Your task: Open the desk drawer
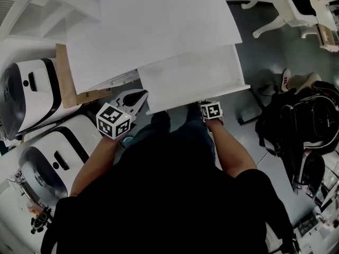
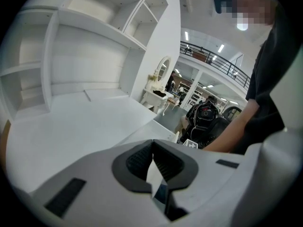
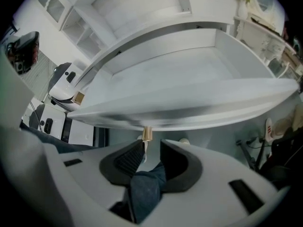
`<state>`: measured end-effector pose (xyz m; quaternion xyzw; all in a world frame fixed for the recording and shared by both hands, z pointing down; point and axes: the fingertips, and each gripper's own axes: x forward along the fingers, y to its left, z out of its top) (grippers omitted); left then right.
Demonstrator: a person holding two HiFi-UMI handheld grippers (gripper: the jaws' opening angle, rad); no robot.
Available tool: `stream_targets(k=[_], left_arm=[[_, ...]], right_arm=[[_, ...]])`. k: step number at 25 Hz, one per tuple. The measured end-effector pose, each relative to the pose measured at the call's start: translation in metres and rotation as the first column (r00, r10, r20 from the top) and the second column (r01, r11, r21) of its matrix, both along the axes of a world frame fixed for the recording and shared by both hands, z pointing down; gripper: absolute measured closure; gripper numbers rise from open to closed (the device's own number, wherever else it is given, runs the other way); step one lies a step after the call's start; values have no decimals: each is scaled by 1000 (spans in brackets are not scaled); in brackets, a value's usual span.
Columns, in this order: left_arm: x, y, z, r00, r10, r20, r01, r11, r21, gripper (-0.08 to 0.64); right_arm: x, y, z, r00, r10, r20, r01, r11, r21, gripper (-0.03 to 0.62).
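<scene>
The drawer (image 1: pixel 190 81) sticks out toward me from under the top of the white bench (image 1: pixel 153 30), and I can look down onto its bare white bottom. My right tool (image 3: pixel 152 144) is just under the drawer's front edge. Its jaws stand apart and grip nothing. The small tan knob (image 3: pixel 147 133) on the drawer's front hangs just past the tips of those jaws, closer to the left one (the pads are not squeezing it, and I cannot tell if one brushes it). Through the gap between the jaws I see my blue trouser leg (image 3: pixel 142 188). In the head view only this tool's marker cube (image 1: pixel 211 110) shows, right up against the drawer's front near the middle. My left tool (image 1: pixel 139 96) is just beside the drawer's front left corner. Its jaws are closed tip to tip, with nothing between them, and I cannot tell if it touches the drawer. To the left of the drawer a wooden board (image 1: pixel 66 83) runs along the side of the bench, and past it are two white machines (image 1: pixel 29 94) with black bands. To the right of the drawer, well apart from it, a black bag (image 1: pixel 296 126) sits on the floor (image 1: pixel 265 46).
</scene>
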<state>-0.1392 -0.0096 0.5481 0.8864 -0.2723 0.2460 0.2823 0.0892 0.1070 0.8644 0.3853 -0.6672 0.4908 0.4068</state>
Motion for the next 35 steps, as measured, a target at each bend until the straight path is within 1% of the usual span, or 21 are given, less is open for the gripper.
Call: stream_targets(k=[5,9,13,18,24,29,32,35], left_arm=[[2,-6,-6,1000,-6,-17,6,1000,16,551],[4,-13,-12,999,-8,-33,9,999,32,552],[6,-17,-16,999,-13,-46,15,999,44,552],[11,-21,-22,998,-7,-60,11,998,57,552],[18,-26,-32,997,-10,-74,16,996,83,551],[14,-35,-43,996,-37,-79,46,992,114,551],[8,-39,-47,996,-54,-76,63,990,129,552],[5,-43,-49,995,-68,-75,78,987,139,552]], right_arm=[[21,-1,-25,998,63,10,-64,997,35,485],[39,-8,-52,996,88,1,-88,993,74,486],[52,-22,-85,994,110,7,-110,984,140,489],[58,-53,-128,993,112,30,-116,964,239,492],[51,-106,-185,991,108,84,-132,922,365,495],[43,-143,-234,989,82,124,-130,880,457,499],[40,-158,-259,987,68,143,-132,856,500,502],[40,-169,-278,985,70,159,-144,840,523,505]])
